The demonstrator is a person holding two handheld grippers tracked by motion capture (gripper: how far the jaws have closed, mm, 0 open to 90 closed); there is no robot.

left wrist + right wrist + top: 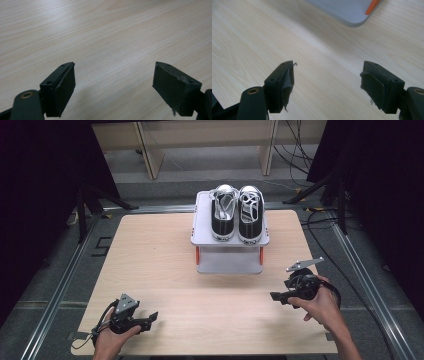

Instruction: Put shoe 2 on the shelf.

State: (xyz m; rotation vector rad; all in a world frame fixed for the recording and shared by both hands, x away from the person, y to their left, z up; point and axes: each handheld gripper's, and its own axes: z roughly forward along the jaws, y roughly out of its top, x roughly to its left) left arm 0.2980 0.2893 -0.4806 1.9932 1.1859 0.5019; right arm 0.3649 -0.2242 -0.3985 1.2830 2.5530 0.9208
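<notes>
A pair of black-and-white sneakers, the left shoe (223, 212) and the right shoe (250, 212), stands side by side on top of a grey two-tier rack (201, 222) at the far middle of the wooden table (160, 265). My left gripper (150, 318) rests low at the front left corner, open and empty over bare wood (113, 75). My right gripper (276, 297) is held at the right, in front of the rack, pointing left. Its jaws stand wide apart with nothing between them (328, 72). The rack's base corner (347, 12) and an orange post (372, 6) lie ahead of it.
Bare wood stretches between the two grippers and in front of the rack. Metal rails (60, 285) run along both sides of the table. Cables (320, 220) and dark stands lie on the floor to the right and left, and pale furniture legs (150, 155) stand behind.
</notes>
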